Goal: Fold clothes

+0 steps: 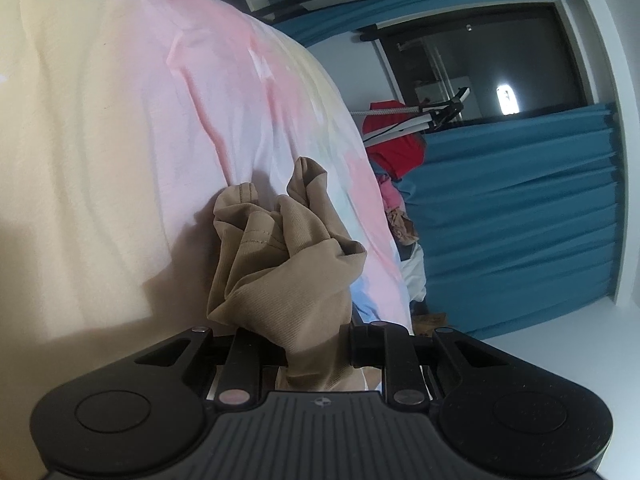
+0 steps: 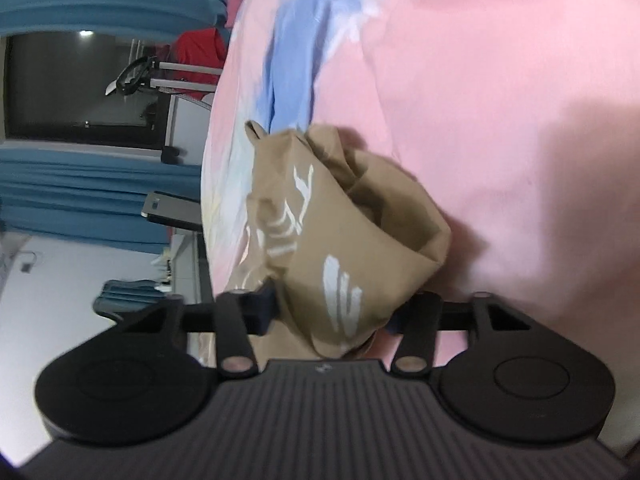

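Tan cloth, a garment [image 1: 280, 256] with white print on it, lies bunched on the bed [image 1: 120, 120] near its edge, on a pastel sheet of pink, cream and blue. The left claw [image 1: 316, 344] is nearly closed and pinches a wad of it between its jaws. The right claw [image 2: 332, 312] stands about half open with a fat roll of the garment [image 2: 344, 240] between its jaws; the cloth fills the gap and the pads seem to press on it, though the blur makes that hard to judge.

Judging by the crumple, each claw may have caught several layers rather than one edge, so a pull apart could lift a knot instead of spreading it flat. The right grip looks loose on so thick a bunch and could slip. So close to the bed edge, a dropped end could slide off to the floor.

Which part of the garment each claw holds cannot be told. Its full shape and type are hidden in the folds, and the print is unreadable. Neither hand shows.
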### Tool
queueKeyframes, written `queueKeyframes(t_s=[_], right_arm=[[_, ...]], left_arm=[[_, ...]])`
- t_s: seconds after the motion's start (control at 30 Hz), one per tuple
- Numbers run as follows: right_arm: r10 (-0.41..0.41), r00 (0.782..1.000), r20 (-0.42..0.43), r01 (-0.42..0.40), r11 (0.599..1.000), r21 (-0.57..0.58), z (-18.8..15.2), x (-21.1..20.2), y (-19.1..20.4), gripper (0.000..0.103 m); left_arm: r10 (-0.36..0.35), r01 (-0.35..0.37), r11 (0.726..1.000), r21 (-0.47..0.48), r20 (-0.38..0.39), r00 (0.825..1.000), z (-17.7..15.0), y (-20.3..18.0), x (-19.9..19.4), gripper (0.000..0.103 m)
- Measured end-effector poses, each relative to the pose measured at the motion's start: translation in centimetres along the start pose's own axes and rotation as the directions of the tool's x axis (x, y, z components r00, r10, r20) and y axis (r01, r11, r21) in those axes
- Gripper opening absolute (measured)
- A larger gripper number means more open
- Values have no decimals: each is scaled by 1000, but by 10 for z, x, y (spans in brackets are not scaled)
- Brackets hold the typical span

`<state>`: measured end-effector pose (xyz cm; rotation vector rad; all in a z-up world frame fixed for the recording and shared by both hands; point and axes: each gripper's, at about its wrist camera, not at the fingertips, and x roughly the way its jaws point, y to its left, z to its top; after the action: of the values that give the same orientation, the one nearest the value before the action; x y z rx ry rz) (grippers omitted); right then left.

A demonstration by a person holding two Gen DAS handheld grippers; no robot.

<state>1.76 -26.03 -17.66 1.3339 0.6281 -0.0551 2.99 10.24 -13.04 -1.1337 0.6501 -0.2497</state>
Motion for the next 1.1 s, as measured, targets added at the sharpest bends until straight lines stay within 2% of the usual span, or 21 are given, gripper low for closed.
queueKeyframes(t_s=[0.07, 0.13, 0.33, 0.43, 0.53, 0.63, 0.7, 0.8, 0.87, 1.0, 1.1], right_arm=[[4, 1000, 22, -3, 999, -49, -1, -4, 6, 28], [14, 999, 44, -10, 995, -97, -2, -10, 13, 25], [63, 993, 98, -50, 991, -127, 12, -39, 31, 23], [98, 988, 117, -84, 990, -113, 28, -57, 46, 23], [114, 983, 147, -99, 990, -105, 56, -72, 65, 23], [95, 978, 187, -78, 992, -99, 100, -81, 85, 23], [76, 972, 224, -55, 994, -98, 141, -84, 97, 23], [48, 958, 282, -19, 994, -105, 203, -85, 115, 23], [26, 947, 322, 14, 993, -120, 245, -82, 127, 23], [16, 922, 386, 48, 987, -155, 327, -68, 142, 23], [28, 902, 432, 68, 977, -204, 365, -53, 140, 23]], left_arm=[[-7, 7, 1000, 4, 0, 1000, 1, -1, -1, 23], [-14, 14, 1000, 9, 0, 1000, 3, -3, -2, 23], [-49, 50, 997, 64, -25, 999, 3, -26, -10, 23], [-67, 70, 995, 65, -60, 996, 3, -54, -8, 23], [-61, 73, 991, 112, -100, 993, -3, -95, 8, 23], [-47, 65, 991, 114, -158, 986, -10, -143, 55, 23], [-41, 65, 991, 114, -199, 979, -16, -175, 91, 23], [-46, 76, 992, 99, -269, 962, -27, -222, 163, 23], [-46, 92, 986, 139, -301, 952, -36, -255, 212, 23], [-82, 159, 967, 200, -345, 935, -52, -306, 299, 23], [-132, 228, 943, 242, -358, 924, -66, -322, 351, 23]])
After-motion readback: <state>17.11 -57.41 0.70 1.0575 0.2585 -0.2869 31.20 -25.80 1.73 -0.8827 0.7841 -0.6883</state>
